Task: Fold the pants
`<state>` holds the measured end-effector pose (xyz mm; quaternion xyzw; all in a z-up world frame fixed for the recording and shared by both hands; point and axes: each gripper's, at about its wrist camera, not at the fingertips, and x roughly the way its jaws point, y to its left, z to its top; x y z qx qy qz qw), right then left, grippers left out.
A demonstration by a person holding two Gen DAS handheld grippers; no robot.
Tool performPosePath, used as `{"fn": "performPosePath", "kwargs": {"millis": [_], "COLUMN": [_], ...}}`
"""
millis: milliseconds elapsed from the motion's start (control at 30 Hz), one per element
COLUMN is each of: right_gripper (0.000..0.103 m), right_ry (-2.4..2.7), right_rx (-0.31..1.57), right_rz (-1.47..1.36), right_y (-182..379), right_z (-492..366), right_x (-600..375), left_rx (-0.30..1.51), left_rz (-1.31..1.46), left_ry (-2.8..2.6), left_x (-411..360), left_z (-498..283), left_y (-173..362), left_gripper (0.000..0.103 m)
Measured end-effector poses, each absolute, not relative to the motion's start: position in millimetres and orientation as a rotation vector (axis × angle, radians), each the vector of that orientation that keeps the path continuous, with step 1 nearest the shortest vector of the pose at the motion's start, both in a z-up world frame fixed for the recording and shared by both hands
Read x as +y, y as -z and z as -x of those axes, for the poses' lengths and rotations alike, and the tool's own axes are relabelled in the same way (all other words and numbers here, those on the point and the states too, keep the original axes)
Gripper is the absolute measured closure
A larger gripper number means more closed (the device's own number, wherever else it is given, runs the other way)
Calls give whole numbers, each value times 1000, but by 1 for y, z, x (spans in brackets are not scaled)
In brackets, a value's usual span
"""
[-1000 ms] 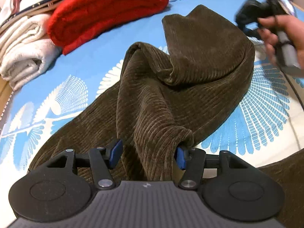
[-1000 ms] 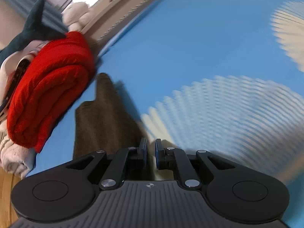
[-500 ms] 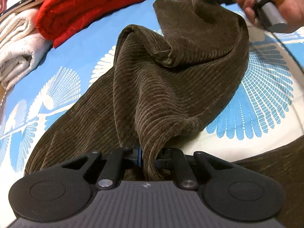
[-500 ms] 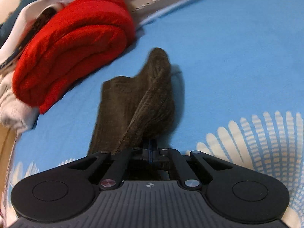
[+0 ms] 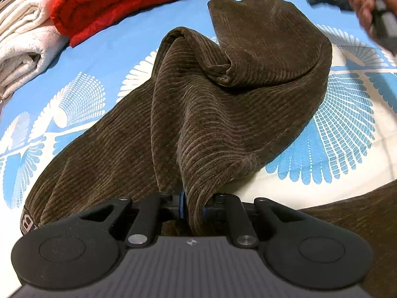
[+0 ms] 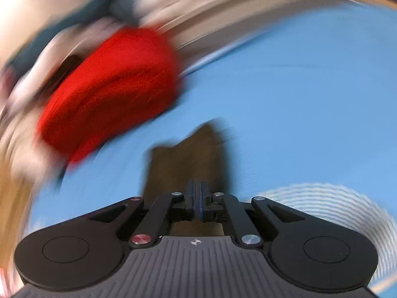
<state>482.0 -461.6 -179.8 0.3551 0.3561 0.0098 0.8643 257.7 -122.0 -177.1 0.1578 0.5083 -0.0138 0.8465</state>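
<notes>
Left gripper (image 5: 192,204) clamped on a near fold of the dark brown corduroy pants (image 5: 223,104), heaped in ridges across the blue bedsheet with white fan prints (image 5: 82,99). Right gripper (image 6: 198,198) pressed shut with nothing visibly between its pads, above the blurred far tip of the fabric. Far left: folded red knit blanket (image 5: 119,2), folded white towels (image 5: 22,39).

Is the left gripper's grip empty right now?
No, the left gripper is shut on a fold of the brown corduroy pants, and the cloth runs up from between its fingers.
</notes>
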Motion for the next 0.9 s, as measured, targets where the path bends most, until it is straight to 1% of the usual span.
{"fn": "performPosePath", "kwargs": {"millis": [133, 167, 200, 233, 267, 300, 367, 433, 467, 500, 567, 633, 667, 700, 767, 900], "right_gripper": [96, 89, 75, 68, 57, 55, 55, 54, 44, 38, 37, 39, 42, 50, 59, 59], "right_ry": [30, 10, -10, -36, -72, -119, -222, -292, -303, -307, -309, -299, -301, -296, -254, -248], "right_rx": [825, 830, 827, 818, 812, 820, 864, 906, 911, 918, 933, 930, 927, 925, 899, 835], "right_rz": [-709, -736, -770, -810, -835, -836, -795, -687, -624, -585, -554, -521, -505, -483, -417, -395], "right_y": [218, 224, 228, 230, 231, 232, 229, 222, 218, 215, 211, 207, 205, 203, 195, 182], "right_z": [-485, -489, -494, -499, -504, -511, -525, -536, -539, -541, -545, -547, -547, -552, -551, -551], "right_x": [-450, -445, -439, -433, -424, -414, -389, -365, -357, -352, -348, -345, -344, -340, -337, -332], "left_rx": [1084, 1089, 1093, 1096, 1100, 1102, 1103, 1106, 1108, 1109, 1109, 1110, 1108, 1107, 1107, 1106], "left_rz": [-328, -327, -324, -320, -320, -322, -322, -324, -326, -326, -323, -321, -321, -321, -320, -313], "left_ry": [37, 38, 39, 40, 42, 43, 49, 53, 55, 56, 56, 55, 55, 54, 53, 49], "left_x": [-120, -119, -119, -118, -118, -119, -119, -119, -119, -119, -118, -117, -118, -118, -118, -117], "left_z": [-260, -261, -262, -262, -262, -263, -263, -264, -264, -264, -264, -264, -264, -264, -263, -262], "left_y": [179, 181, 182, 183, 184, 185, 185, 186, 187, 188, 188, 188, 187, 187, 186, 183], "left_gripper": [89, 89, 89, 89, 89, 89, 89, 88, 88, 88, 88, 88, 87, 87, 87, 87]}}
